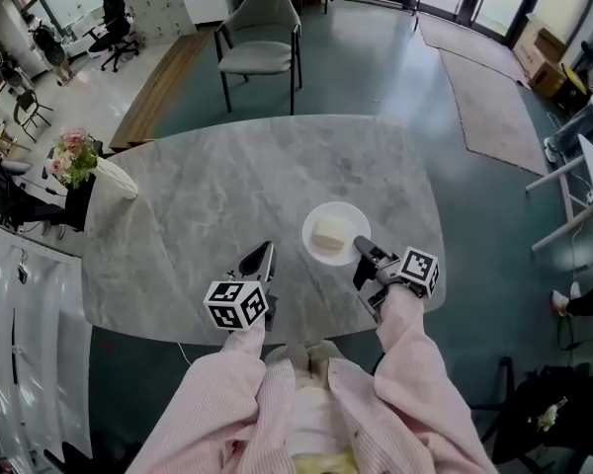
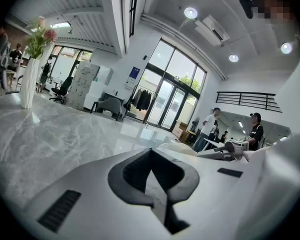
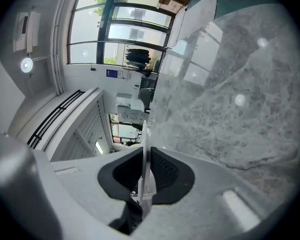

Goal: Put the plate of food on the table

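Observation:
A white plate point(image 1: 349, 212) with a pale block of food point(image 1: 330, 235) rests on the grey marble table point(image 1: 217, 181), right of centre and near me. My right gripper point(image 1: 361, 249) is at the plate's near right rim. In the right gripper view, the rim point(image 3: 144, 134) stands edge-on between the dark pads point(image 3: 162, 170), and the right gripper point(image 3: 143, 156) is shut on it. My left gripper point(image 1: 265, 252) lies low on the table just left of the plate, apart from it. In its own view the left gripper point(image 2: 151, 158) is shut with nothing in it.
A vase of pink flowers point(image 1: 79, 161) stands at the table's left edge, also tall at the left in the left gripper view point(image 2: 30, 69). A grey chair point(image 1: 262, 42) is beyond the far edge. Several people stand in the room's background point(image 2: 207, 129).

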